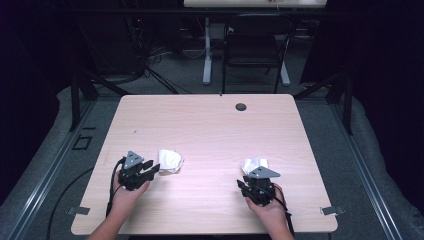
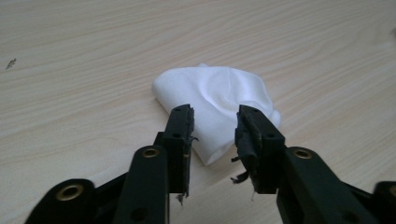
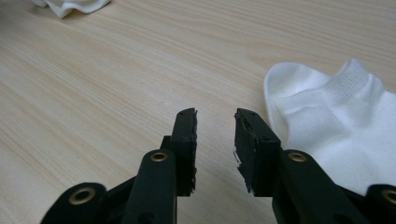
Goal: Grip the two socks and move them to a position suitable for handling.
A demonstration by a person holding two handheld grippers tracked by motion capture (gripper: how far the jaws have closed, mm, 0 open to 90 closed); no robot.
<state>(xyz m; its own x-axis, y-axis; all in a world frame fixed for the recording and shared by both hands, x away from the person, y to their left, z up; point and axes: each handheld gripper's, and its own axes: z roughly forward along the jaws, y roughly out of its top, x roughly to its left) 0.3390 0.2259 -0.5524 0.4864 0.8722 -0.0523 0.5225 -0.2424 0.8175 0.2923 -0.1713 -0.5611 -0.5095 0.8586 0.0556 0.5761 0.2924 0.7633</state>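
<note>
On the table (image 1: 210, 125), the cable hole (image 1: 241, 106) sits at the far edge. Nearer the person and to its left lies the left sock (image 1: 170, 161), left gripper (image 1: 150, 169) just left of it. Near-right of the hole lies the right sock (image 1: 254, 164), right gripper (image 1: 243, 186) just before it.

You are holding your left gripper (image 1: 150, 168) low over the near left part of the table, its jaws pointing to the right and a little away from you, your left hand (image 1: 129, 192) wrapping it from behind. In the left gripper view the jaws are standing apart with a clear gap. Your right hand (image 1: 267, 204) is gripping the right gripper (image 1: 243, 186) near the front edge, and its jaws are gaping too, with nothing between them.
</note>
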